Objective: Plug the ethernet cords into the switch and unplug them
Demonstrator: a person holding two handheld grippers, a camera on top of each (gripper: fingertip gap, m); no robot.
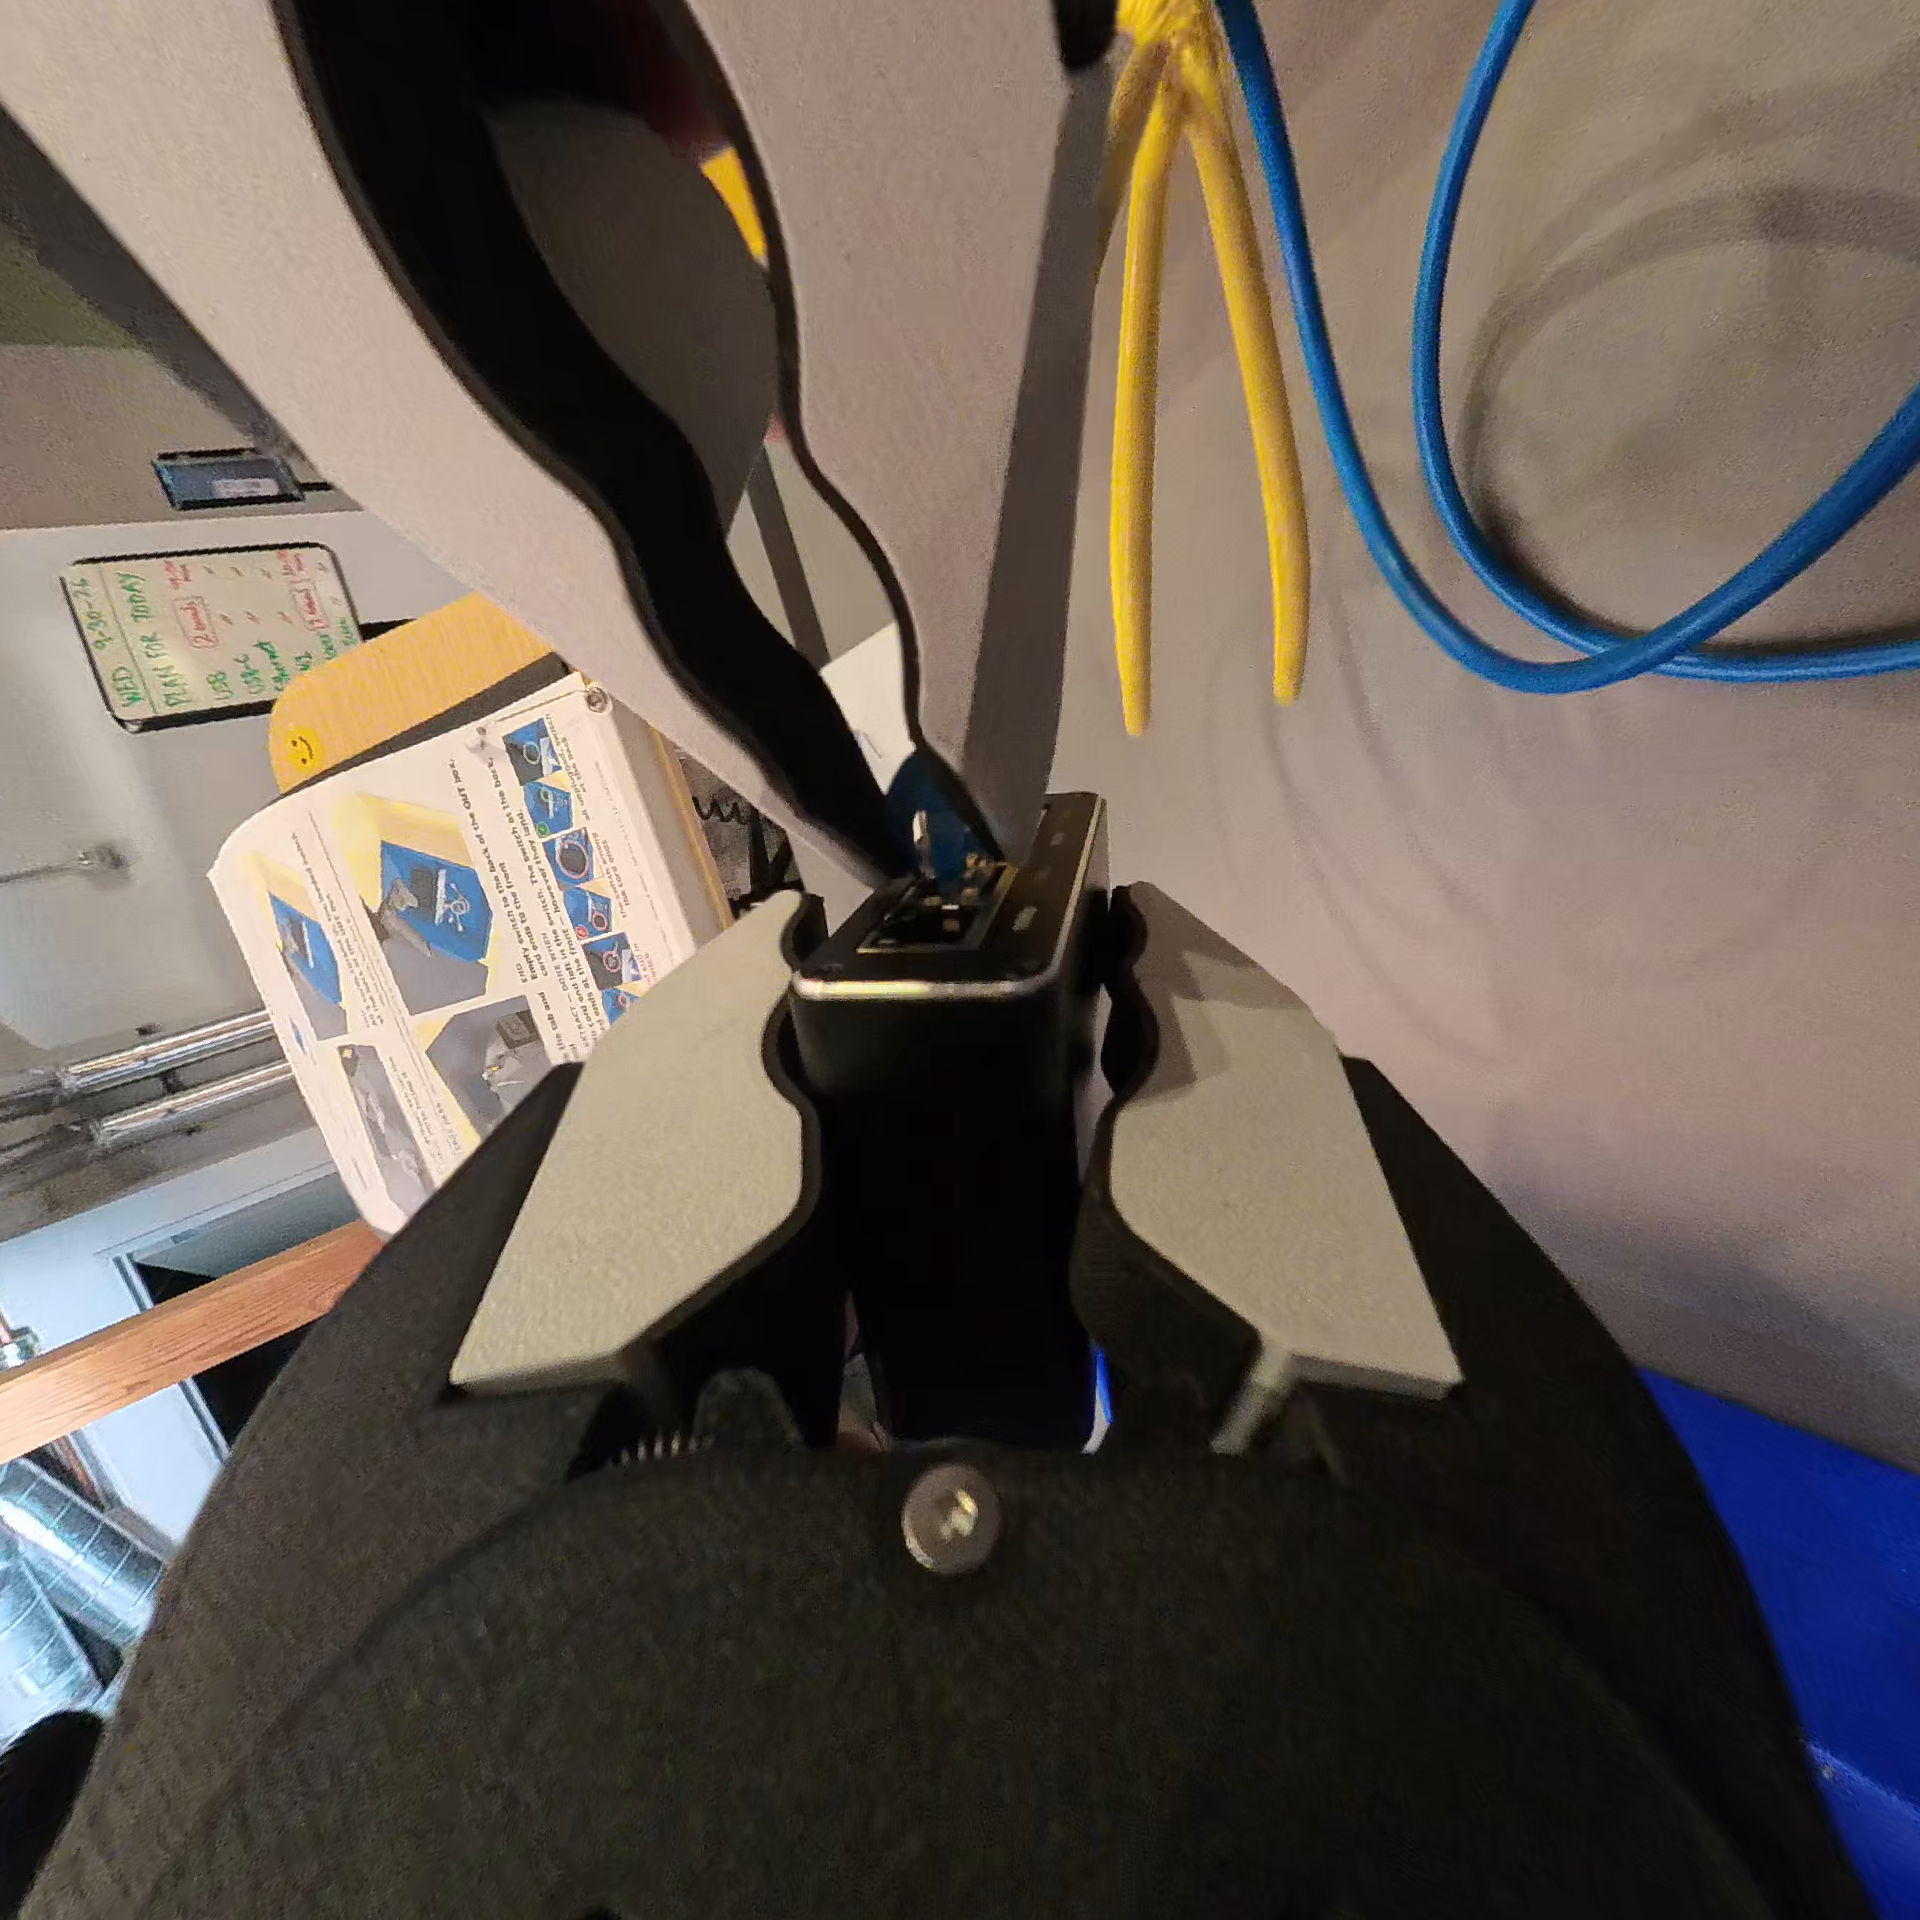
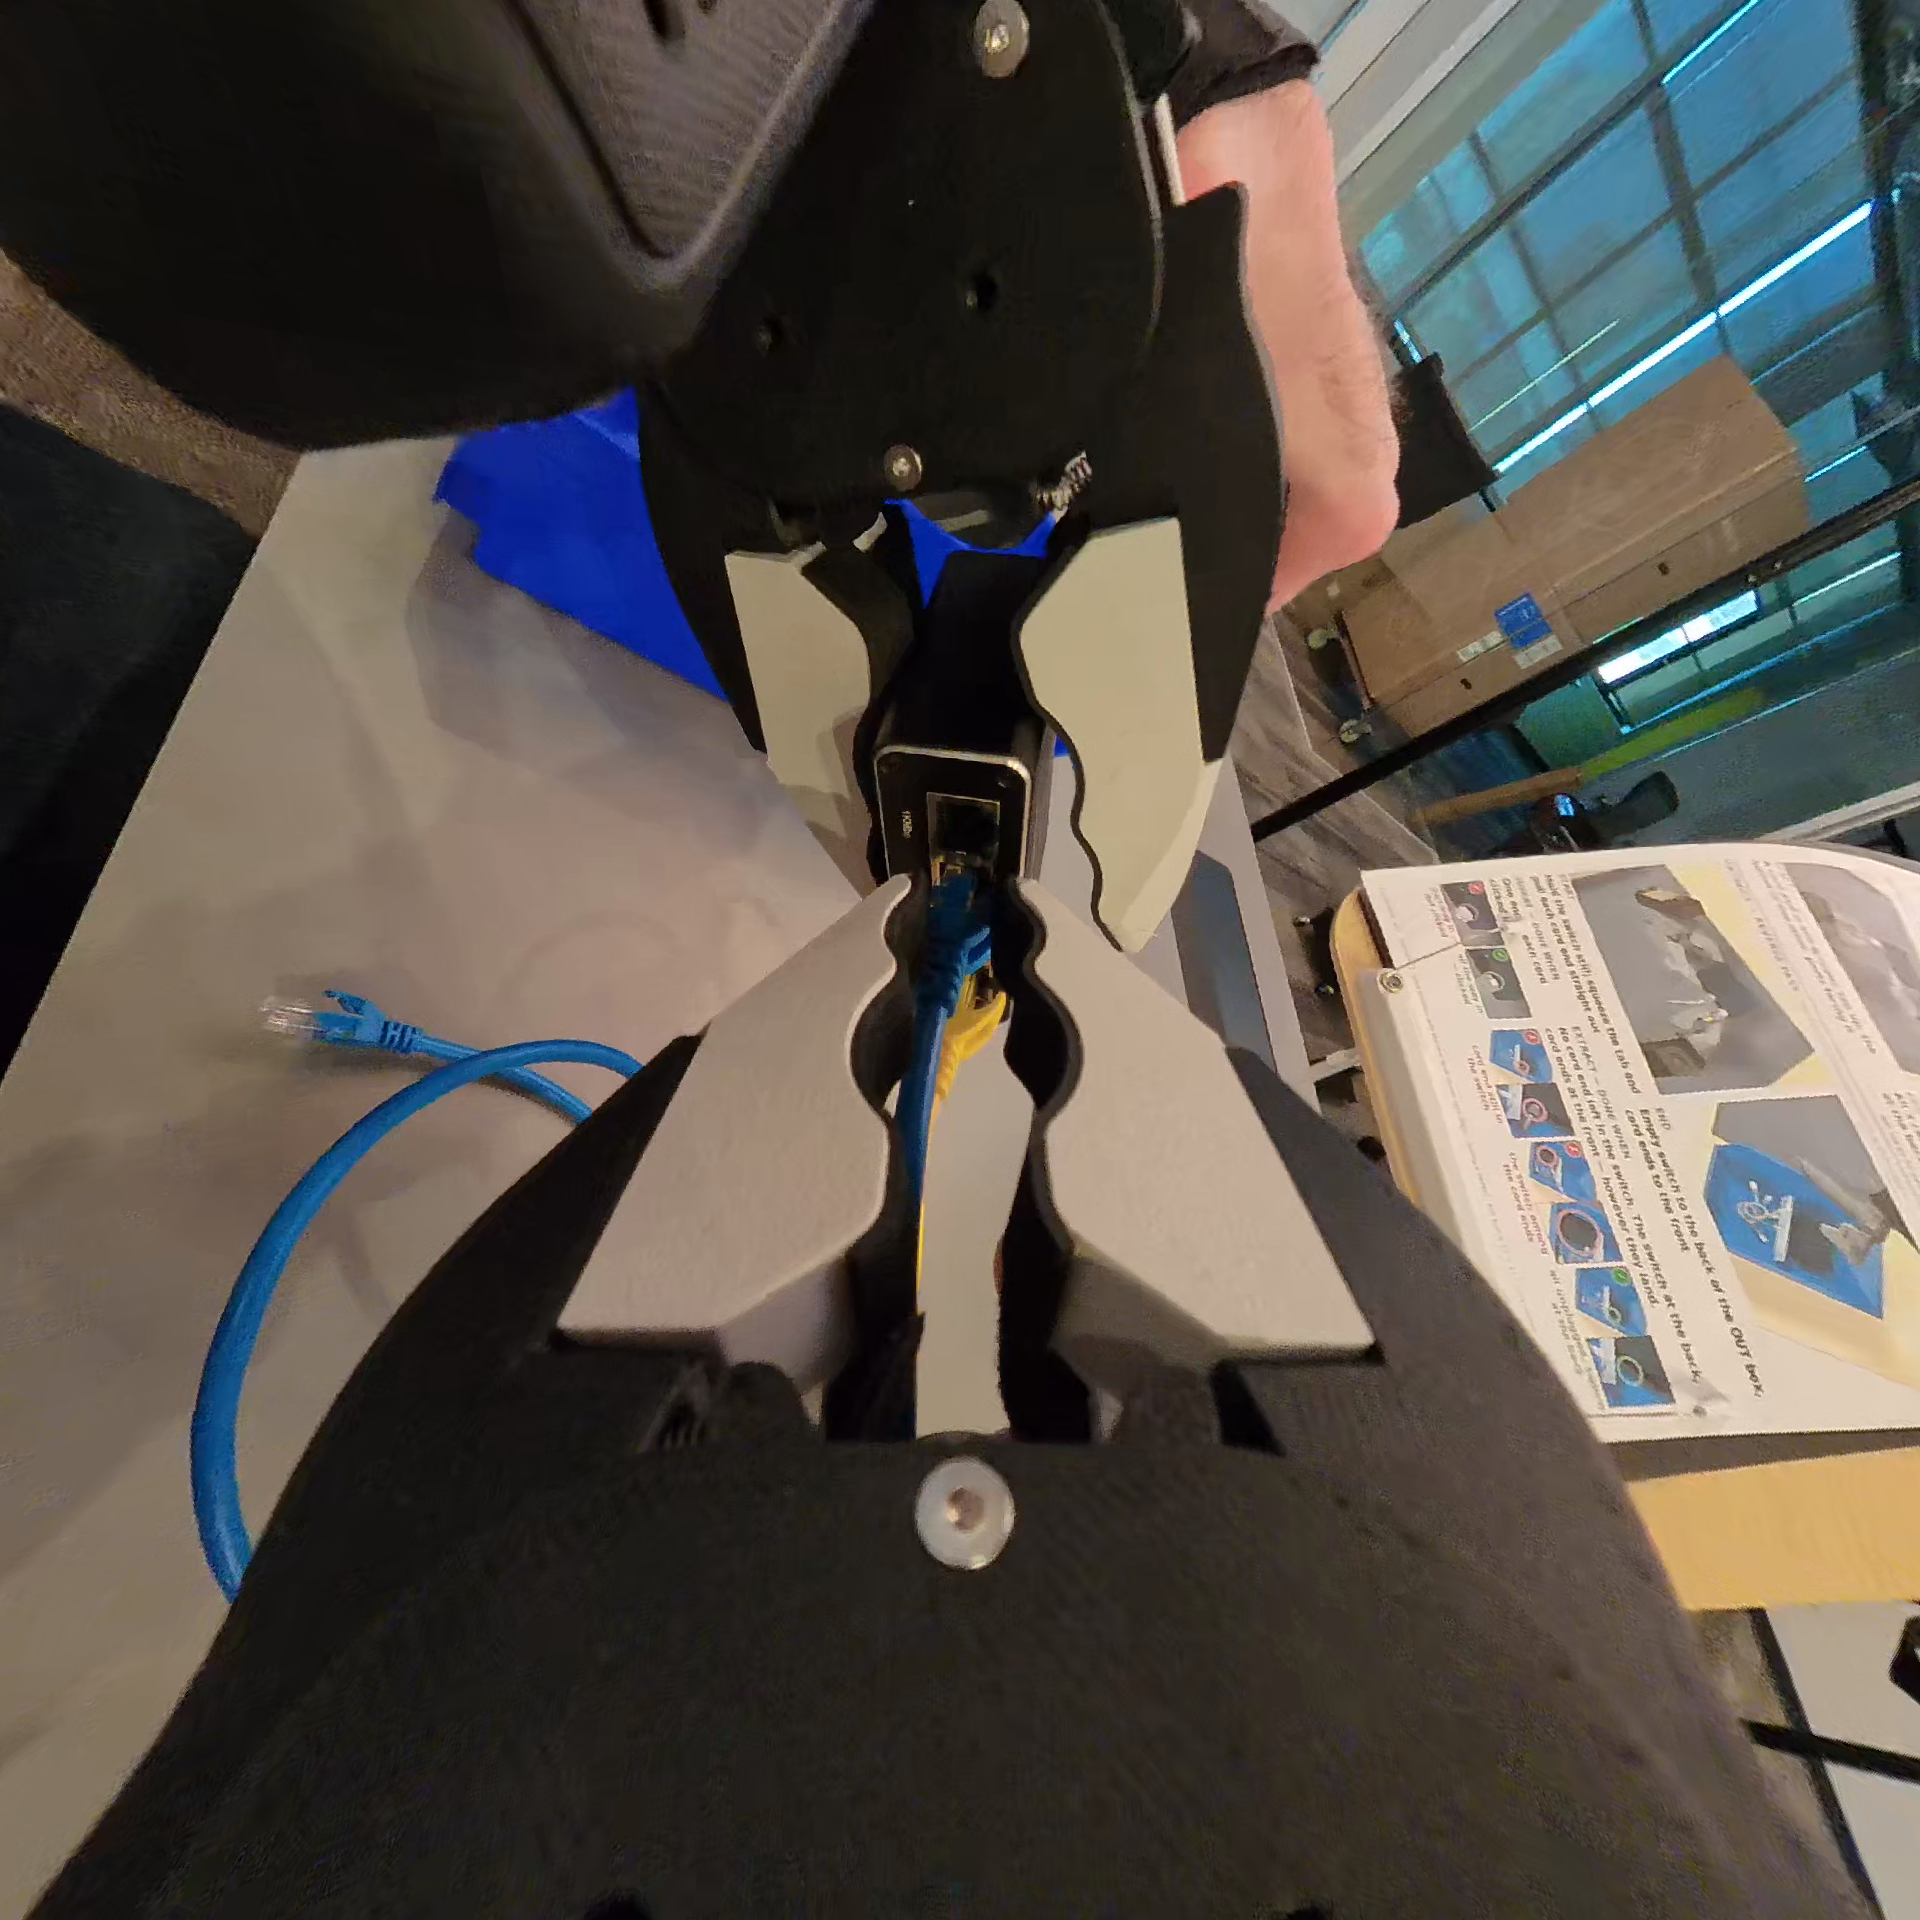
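Observation:
My left gripper (image 1: 961, 935) is shut on the black switch (image 1: 935, 1091) and holds it above the grey table (image 2: 416, 831), ports facing my right gripper. My right gripper (image 2: 956, 904) is shut on the plug of the blue ethernet cord (image 2: 951, 935), right at a port of the switch (image 2: 951, 769). I cannot tell how deep the plug sits. The plug also shows in the left wrist view (image 1: 940, 831), between the right gripper's fingertips. A yellow cord (image 2: 977, 1023) hangs just behind the blue one; its loops (image 1: 1143, 416) lie on the table. The blue cord's other plug (image 2: 312, 1023) lies loose on the table.
A blue bin (image 2: 561, 520) stands on the table behind the left gripper. A printed instruction sheet (image 2: 1610, 1091) on a wooden board stands beside the table. A person's hand (image 2: 1299, 364) holds the left gripper. Cardboard boxes (image 2: 1610, 540) stand by the windows. Left tips to right tips: about 5 cm.

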